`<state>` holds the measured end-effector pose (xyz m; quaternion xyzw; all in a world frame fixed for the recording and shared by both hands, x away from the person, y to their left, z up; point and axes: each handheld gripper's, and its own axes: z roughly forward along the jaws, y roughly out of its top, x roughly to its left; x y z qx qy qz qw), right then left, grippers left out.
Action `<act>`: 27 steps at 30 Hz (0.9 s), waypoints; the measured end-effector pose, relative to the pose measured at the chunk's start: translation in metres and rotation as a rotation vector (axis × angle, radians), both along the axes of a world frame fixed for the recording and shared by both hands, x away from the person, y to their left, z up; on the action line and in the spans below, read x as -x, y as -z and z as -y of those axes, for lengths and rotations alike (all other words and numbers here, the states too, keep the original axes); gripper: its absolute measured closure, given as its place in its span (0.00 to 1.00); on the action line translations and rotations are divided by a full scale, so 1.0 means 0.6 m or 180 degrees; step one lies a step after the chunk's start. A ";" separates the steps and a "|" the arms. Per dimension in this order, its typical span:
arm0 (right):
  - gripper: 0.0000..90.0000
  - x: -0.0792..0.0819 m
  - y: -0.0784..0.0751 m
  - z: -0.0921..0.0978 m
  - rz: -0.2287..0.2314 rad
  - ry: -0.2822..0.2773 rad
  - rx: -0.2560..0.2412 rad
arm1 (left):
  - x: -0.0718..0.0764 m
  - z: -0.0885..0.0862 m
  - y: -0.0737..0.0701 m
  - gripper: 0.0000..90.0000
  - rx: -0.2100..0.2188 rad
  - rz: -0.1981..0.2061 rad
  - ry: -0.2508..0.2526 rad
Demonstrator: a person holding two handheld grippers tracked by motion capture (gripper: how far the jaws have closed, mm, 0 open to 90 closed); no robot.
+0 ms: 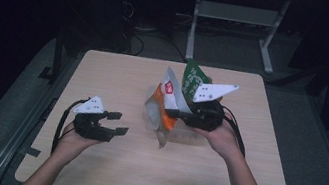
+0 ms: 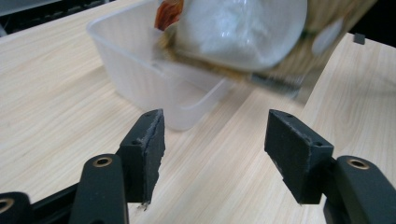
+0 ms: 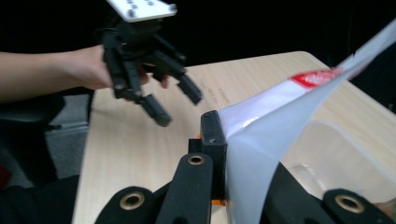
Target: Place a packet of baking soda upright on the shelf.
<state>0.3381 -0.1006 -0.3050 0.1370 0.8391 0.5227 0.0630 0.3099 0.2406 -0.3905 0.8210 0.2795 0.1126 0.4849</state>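
Left tongs (image 1: 119, 122) – hovering agape over the desk (image 1: 119, 80), waiting. Clear plastic tub (image 2: 140, 70) – sitting mid-desk, receiving. Snack packets (image 1: 167, 100) – hanging above the tub, right tongs (image 1: 180, 111) clamping them, apparently for lowering in.

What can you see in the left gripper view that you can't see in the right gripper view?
Left gripper view alone: the left gripper's own black jaws spread wide apart with nothing between them, and the snack bag's round clear window. Right gripper view alone: the right gripper pinching the bag's white edge, and the hand holding the other gripper. Both: the clear plastic container and the wooden table.
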 end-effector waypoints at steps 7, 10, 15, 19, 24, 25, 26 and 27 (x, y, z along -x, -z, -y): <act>1.00 -0.032 -0.016 -0.019 0.0093 0.0140 0.0222 | -0.006 -0.006 0.008 0.39 0.0023 -0.0016 -0.0056; 1.00 -0.048 -0.019 -0.026 0.0109 0.0219 0.0283 | -0.007 -0.005 0.012 0.37 -0.0023 0.0018 -0.0024; 1.00 -0.072 -0.018 -0.043 0.0191 0.0331 0.0410 | -0.006 -0.001 0.017 0.36 -0.0044 -0.0009 -0.0007; 1.00 -0.086 -0.018 -0.054 0.0246 0.0415 0.0513 | -0.007 0.001 0.020 0.35 -0.0066 -0.0010 0.0004; 1.00 -0.096 -0.012 -0.063 0.0253 0.0486 0.0655 | -0.008 -0.001 0.023 0.34 -0.0082 -0.0006 0.0015; 1.00 -0.098 -0.010 -0.065 0.0253 0.0501 0.0689 | -0.008 -0.001 0.025 0.34 -0.0067 -0.0020 0.0001; 1.00 -0.099 -0.008 -0.066 0.0254 0.0512 0.0710 | -0.007 -0.001 0.025 0.34 -0.0076 -0.0024 -0.0002; 1.00 -0.100 -0.005 -0.068 0.0258 0.0520 0.0732 | -0.007 0.000 0.026 0.34 -0.0073 -0.0028 -0.0003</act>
